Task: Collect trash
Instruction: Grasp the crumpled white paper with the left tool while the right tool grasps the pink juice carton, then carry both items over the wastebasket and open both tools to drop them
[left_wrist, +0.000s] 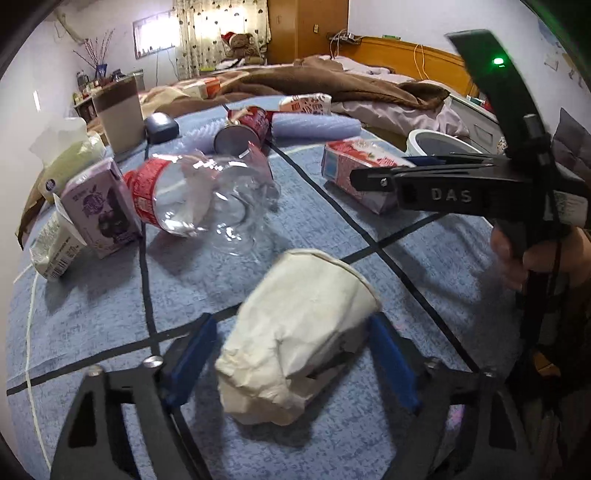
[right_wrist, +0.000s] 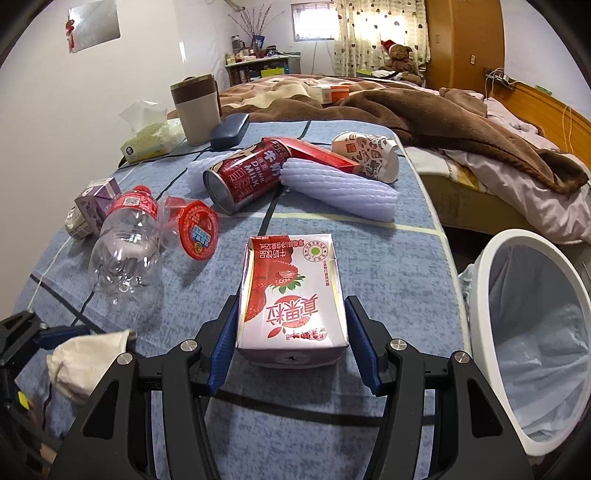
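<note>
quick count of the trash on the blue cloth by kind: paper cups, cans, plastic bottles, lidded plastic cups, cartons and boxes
paper cups: 2 (crushed white cup, patterned cup)
cans: 1 (red can)
plastic bottles: 1 (clear bottle)
lidded plastic cups: 1 (lidded cup)
cartons and boxes: 4 (strawberry carton, purple carton, pale carton, red box)
total: 9

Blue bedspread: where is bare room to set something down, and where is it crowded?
Bare blue bedspread lies right of the strawberry milk carton, toward the white bin, and in front of the clear bottle, left of the crumpled paper cup. The far middle is crowded: red can, foam sleeve, printed cup.
</note>
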